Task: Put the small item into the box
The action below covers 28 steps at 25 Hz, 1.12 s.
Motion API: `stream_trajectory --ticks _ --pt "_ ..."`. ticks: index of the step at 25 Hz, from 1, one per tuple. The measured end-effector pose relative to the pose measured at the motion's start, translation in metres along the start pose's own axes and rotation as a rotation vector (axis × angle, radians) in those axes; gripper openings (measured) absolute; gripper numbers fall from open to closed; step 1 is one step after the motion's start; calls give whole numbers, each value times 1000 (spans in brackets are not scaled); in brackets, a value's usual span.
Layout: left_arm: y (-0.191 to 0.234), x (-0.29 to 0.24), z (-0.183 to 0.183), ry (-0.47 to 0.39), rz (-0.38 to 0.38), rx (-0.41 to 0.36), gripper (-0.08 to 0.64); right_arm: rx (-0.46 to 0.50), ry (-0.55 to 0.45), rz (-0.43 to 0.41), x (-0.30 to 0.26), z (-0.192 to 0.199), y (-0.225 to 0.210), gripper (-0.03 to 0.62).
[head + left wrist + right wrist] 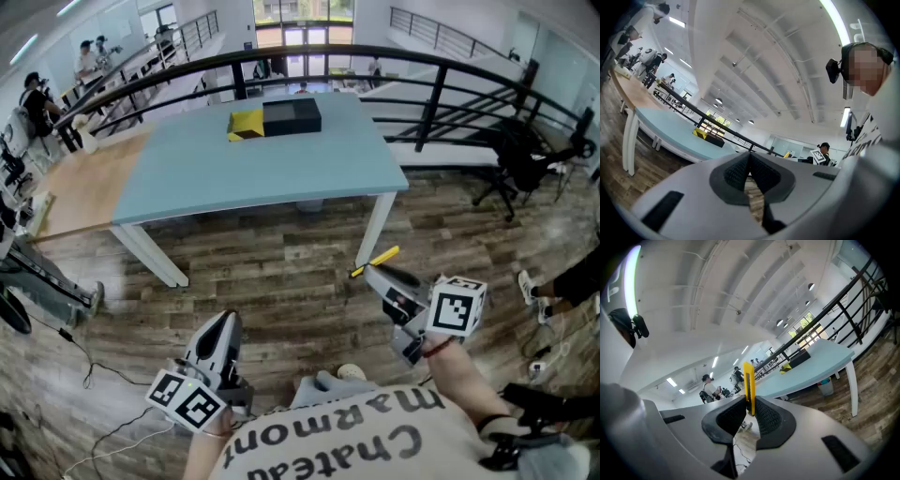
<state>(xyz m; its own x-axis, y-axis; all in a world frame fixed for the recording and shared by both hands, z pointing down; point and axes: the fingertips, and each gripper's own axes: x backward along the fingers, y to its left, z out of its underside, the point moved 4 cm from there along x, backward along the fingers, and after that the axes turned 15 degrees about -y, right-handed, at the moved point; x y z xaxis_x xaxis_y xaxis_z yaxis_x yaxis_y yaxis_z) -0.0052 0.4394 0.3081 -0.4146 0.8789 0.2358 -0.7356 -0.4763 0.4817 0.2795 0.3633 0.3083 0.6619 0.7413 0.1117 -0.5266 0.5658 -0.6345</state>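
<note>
Nearest, two hand-held grippers: the left hand-held gripper (pixel 225 323) is clenched on nothing, and the right hand-held gripper (pixel 371 272) grasps the one thin yellow item (pixel 378 260) above the floor. This looks like the carrying step. Next, the item must reach the one black box (pixel 291 115) on the far tabletop (pixel 262 173).

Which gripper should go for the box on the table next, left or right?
Right. The right gripper is shut on the yellow item; the left gripper is shut and empty. Both stand well short of the box.
</note>
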Motion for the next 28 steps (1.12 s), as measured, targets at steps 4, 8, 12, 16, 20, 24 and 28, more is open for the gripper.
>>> stream_trajectory --ticks 4,8,12,16,20,24,28 --pt "3 3 -5 -6 -1 -5 1 14 5 1 -3 1 4 74" --pt "8 6 -5 -4 1 -6 2 16 9 9 -3 6 3 74" --pt "17 3 -5 -1 -1 -18 1 -25 6 16 -7 7 -5 75" --pt "32 -8 -4 -2 -15 -17 1 -25 36 8 -22 9 -15 75" --pt "49 -44 -12 -30 -11 -37 2 -8 60 -25 -60 1 -36 75" --pt "73 -90 -19 -49 -26 -46 1 -41 67 -45 -108 -22 -67 75" --pt "99 -141 -25 -72 -38 -67 1 -15 73 -87 -155 -53 -96 75"
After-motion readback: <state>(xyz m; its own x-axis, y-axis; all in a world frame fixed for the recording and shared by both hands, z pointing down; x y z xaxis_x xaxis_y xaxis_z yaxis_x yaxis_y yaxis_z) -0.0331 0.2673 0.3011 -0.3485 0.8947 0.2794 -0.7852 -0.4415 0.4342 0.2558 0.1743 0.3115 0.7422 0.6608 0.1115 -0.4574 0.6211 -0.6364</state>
